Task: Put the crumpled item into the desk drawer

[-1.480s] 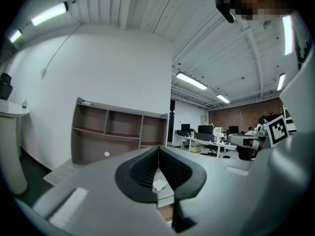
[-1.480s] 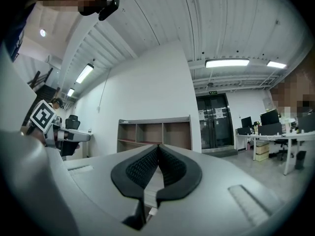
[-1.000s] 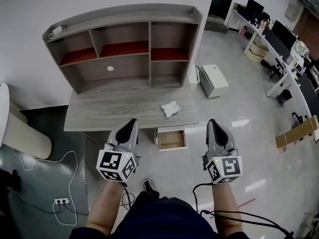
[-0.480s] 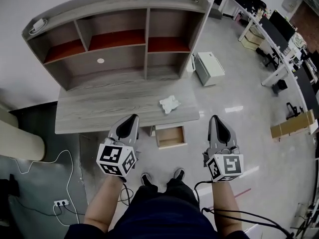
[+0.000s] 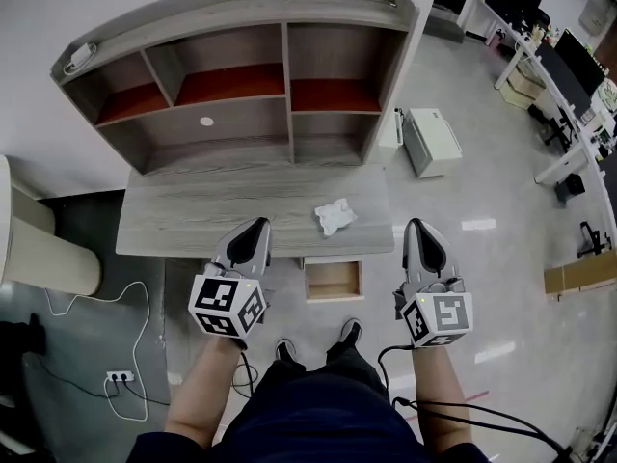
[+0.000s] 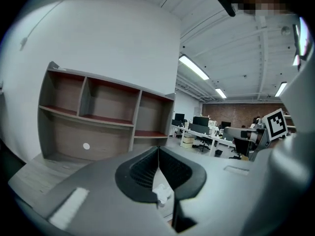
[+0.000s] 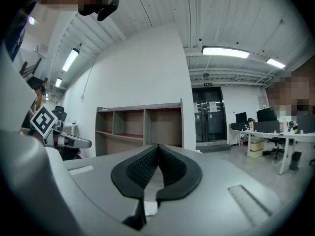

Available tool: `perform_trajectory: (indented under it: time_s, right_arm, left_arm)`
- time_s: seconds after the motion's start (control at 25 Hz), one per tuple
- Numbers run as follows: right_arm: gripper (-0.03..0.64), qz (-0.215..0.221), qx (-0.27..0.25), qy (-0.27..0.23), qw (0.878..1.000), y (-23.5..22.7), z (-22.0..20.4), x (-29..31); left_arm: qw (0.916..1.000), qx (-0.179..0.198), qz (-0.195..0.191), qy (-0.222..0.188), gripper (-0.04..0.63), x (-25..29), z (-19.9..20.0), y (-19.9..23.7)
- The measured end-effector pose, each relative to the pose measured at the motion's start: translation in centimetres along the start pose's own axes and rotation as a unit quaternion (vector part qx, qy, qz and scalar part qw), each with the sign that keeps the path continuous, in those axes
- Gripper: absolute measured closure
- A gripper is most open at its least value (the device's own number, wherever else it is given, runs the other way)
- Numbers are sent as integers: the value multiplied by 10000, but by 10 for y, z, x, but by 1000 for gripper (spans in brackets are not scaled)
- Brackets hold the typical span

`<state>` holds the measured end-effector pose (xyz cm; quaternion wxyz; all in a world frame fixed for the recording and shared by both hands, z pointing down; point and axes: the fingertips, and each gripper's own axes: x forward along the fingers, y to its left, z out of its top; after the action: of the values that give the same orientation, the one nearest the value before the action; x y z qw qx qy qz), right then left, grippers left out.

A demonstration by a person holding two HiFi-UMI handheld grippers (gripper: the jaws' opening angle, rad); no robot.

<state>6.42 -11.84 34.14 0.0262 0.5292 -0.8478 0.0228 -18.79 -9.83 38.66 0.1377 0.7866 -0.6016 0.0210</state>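
Since half a second ago, our head view has shifted and the table (image 5: 212, 215) sits lower. The crumpled item (image 5: 335, 216) lies near the table's right end, just beyond the open drawer (image 5: 333, 280). Left gripper view: the left hand-held gripper (image 6: 158, 149) is closed and empty. Right gripper view: the right hand-held gripper (image 7: 158, 146) is likewise. We judge the grasp has not yet begun.

Left gripper (image 5: 256, 228) closed, right gripper (image 5: 417, 228) closed, both empty, pointing forward
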Motion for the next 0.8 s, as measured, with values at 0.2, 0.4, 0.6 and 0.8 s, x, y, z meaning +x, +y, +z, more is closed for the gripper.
perform_trajectory:
  time_s: [0.2, 0.4, 0.6, 0.8]
  right_arm:
    - [611, 354, 189, 38, 9992, -31, -9, 24]
    - [611, 654, 342, 115, 9972, -62, -14, 45]
    - [611, 836, 437, 150, 9954, -88, -19, 58]
    - [611, 698, 743, 187, 9946, -113, -28, 66]
  left_arm:
    - [9991, 55, 404, 89, 588, 23, -5, -14]
    - [9964, 131, 807, 224, 588, 43, -14, -25]
    - [9939, 158, 1053, 273, 588, 68, -21, -34]
    - [9935, 173, 982, 542, 588, 102, -36, -37]
